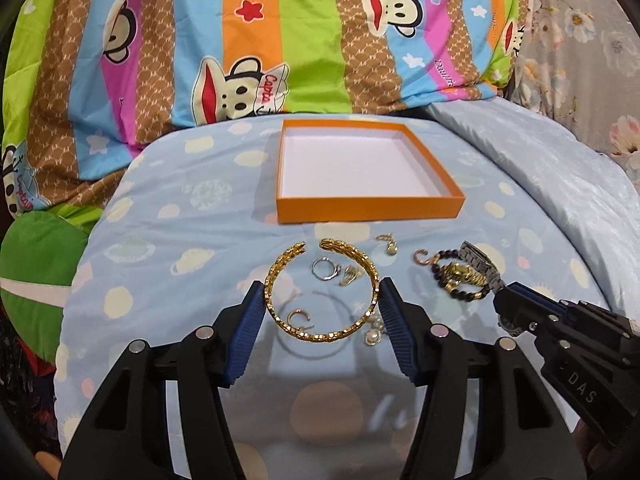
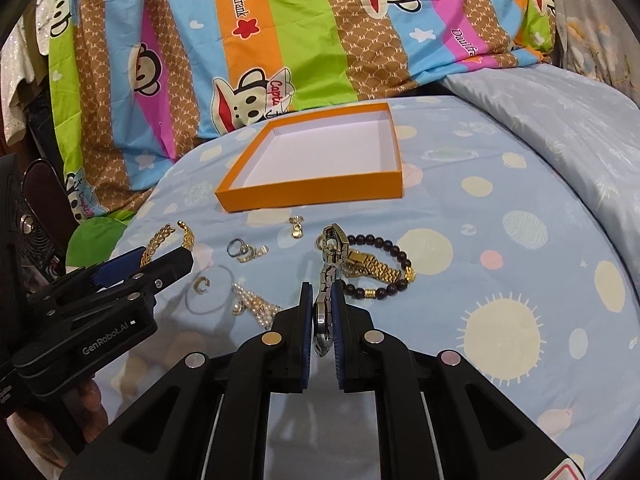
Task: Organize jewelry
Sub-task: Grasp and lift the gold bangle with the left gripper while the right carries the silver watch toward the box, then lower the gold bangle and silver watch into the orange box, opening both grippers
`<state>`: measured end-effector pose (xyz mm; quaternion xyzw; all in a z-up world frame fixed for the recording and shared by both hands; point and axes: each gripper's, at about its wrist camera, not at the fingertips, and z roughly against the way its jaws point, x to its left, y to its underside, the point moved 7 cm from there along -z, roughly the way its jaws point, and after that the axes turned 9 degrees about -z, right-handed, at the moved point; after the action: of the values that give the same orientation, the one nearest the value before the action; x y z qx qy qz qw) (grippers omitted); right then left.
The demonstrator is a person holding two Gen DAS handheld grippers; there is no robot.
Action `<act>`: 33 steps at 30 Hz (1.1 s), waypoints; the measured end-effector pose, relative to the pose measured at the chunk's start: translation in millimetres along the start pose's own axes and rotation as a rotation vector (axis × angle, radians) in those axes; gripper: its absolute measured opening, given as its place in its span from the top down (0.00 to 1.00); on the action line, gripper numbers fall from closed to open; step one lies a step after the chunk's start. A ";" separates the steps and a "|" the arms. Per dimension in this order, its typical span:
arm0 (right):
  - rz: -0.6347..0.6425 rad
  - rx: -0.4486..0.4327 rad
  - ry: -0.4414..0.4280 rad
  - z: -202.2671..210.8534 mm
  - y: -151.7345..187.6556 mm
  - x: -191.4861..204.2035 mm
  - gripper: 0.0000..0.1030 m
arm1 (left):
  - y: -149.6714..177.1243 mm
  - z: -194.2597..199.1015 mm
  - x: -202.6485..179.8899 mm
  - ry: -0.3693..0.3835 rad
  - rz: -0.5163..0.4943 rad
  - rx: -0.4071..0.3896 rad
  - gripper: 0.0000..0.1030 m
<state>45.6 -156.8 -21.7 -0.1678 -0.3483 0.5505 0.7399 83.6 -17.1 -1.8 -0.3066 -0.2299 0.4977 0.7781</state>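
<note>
An empty orange box point(image 1: 370, 202) point(image 2: 312, 194) with a white floor sits on the blue bedsheet. In front of it lie a gold bangle point(image 1: 320, 292), small rings point(image 1: 326, 270) point(image 2: 239, 250), a pearl piece point(image 2: 254, 304), a dark bead bracelet point(image 2: 380, 266) and a gold watch point(image 2: 366, 266). My left gripper point(image 1: 322, 308) holds the gold bangle between its fingers, raised a little above the sheet. My right gripper point(image 2: 321, 312) is shut on a silver watch point(image 2: 330, 272), which it holds on edge. The right gripper also shows in the left wrist view point(image 1: 508, 304).
A bright striped cartoon quilt point(image 1: 248, 40) is piled behind the box. A pale grey quilt point(image 2: 560, 112) lies at the right. A green cushion point(image 1: 36, 280) is at the left edge of the bed.
</note>
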 end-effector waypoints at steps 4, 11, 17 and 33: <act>0.007 -0.033 -0.008 7.0 -12.5 2.2 0.91 | -11.9 5.1 -1.8 0.001 -0.006 -0.020 0.46; -0.015 -0.079 -0.032 10.2 -47.8 -3.2 0.91 | -37.8 4.7 8.0 -0.006 0.009 -0.051 0.46; 0.011 -0.130 -0.021 -1.5 -96.0 1.1 0.91 | -77.4 -5.6 22.1 -0.023 0.003 -0.095 0.46; 0.026 -0.007 -0.005 -150.5 -178.0 0.8 0.91 | -153.9 -153.7 24.3 -0.030 -0.021 -0.016 0.45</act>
<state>275.2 -195.8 -14.5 -0.1732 -0.3499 0.5592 0.7314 292.6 -81.8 -0.5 -0.3028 -0.2486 0.4921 0.7774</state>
